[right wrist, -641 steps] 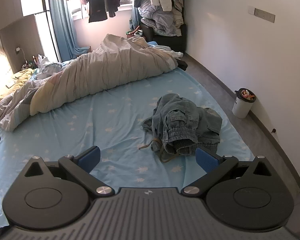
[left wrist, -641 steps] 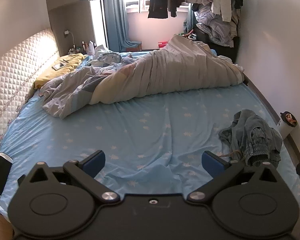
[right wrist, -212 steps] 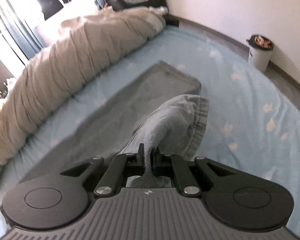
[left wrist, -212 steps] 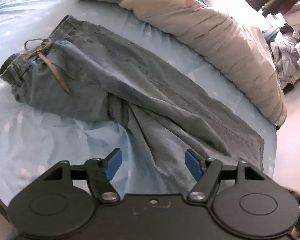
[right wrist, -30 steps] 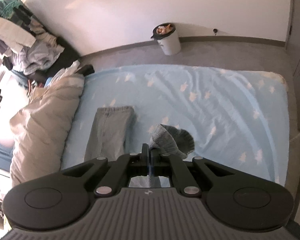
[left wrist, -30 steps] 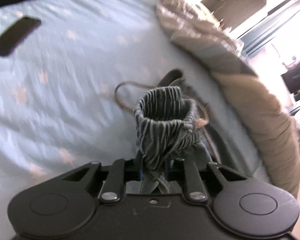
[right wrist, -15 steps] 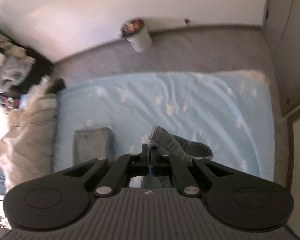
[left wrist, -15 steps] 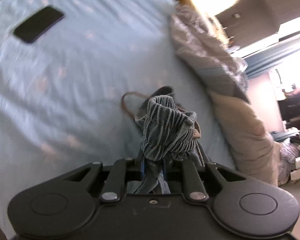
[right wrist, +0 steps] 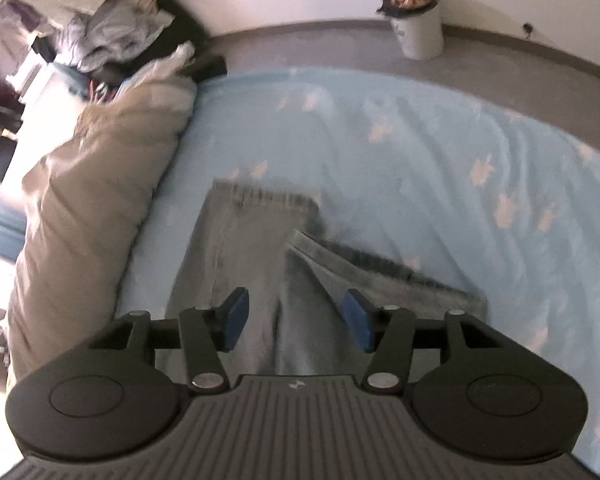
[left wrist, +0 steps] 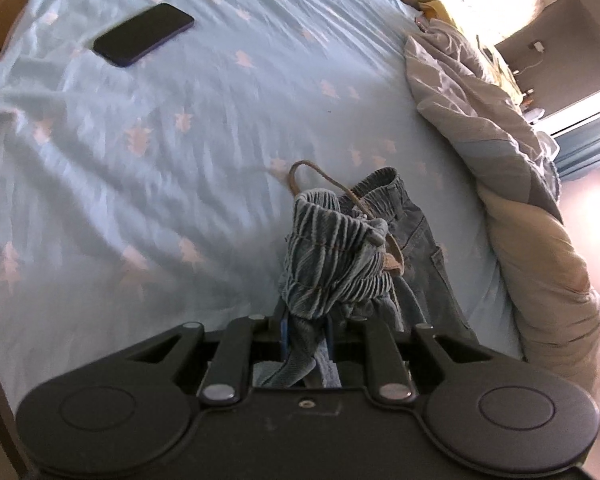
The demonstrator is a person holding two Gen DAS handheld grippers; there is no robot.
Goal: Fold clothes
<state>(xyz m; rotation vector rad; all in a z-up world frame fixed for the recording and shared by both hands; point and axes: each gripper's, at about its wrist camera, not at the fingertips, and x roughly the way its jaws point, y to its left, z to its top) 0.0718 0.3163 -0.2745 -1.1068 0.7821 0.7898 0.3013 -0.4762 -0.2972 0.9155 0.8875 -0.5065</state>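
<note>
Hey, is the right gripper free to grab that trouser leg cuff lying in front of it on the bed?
Probably yes. The right gripper holds nothing, its jaws are opening, and the nearer leg cuff of the jeans lies flat on the bed sheet just ahead, with nothing over it. The duvet sits off to the side.

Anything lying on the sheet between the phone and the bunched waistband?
Nothing: in the left wrist view, only bare star-print sheet runs from the phone to the waistband and its drawstring loop.

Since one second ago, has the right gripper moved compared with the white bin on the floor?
Yes. The right gripper has come down toward the bed: the white bin now sits further right and looks larger. Its fingers are opening, the trouser leg released below them.
</note>
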